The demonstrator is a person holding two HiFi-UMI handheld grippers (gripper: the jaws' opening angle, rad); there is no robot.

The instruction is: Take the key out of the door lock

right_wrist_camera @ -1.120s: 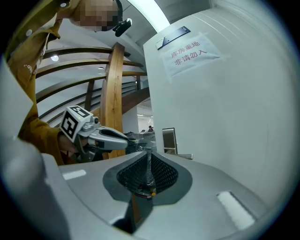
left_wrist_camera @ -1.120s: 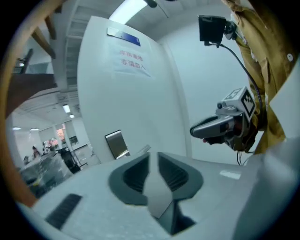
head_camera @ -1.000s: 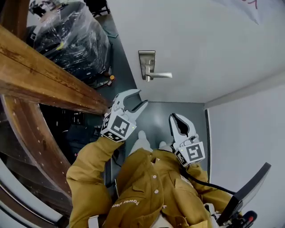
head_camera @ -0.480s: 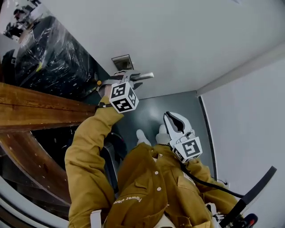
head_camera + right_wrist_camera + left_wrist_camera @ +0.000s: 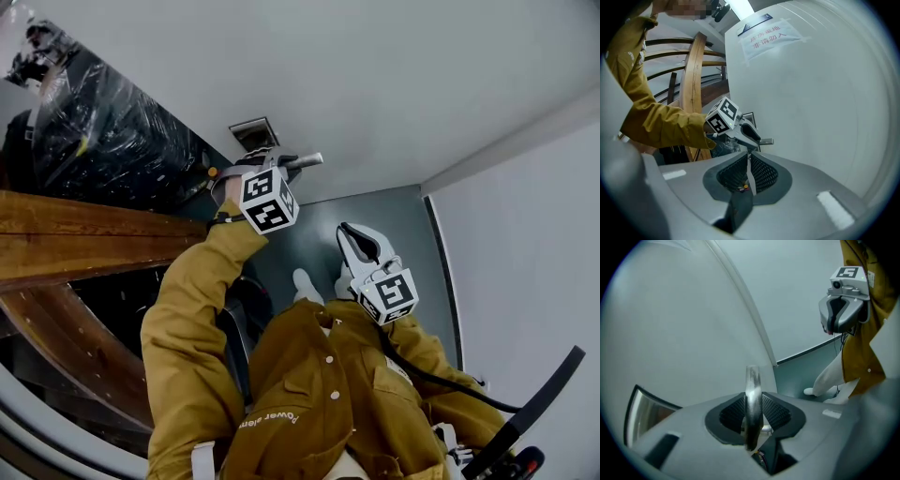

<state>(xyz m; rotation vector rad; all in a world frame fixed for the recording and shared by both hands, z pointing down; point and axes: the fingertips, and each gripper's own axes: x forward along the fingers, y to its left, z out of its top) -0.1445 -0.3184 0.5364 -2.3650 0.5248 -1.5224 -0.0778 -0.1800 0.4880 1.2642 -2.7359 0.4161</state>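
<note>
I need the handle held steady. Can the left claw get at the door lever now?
Probably yes: the door lever sits between the left claw's pads, which are closing on it, with nothing in the way.

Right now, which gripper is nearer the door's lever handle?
Left. The left gripper has the lever handle between its closing jaws. The right gripper, jaws together, hovers well short of it, near the person's jacket.
</note>
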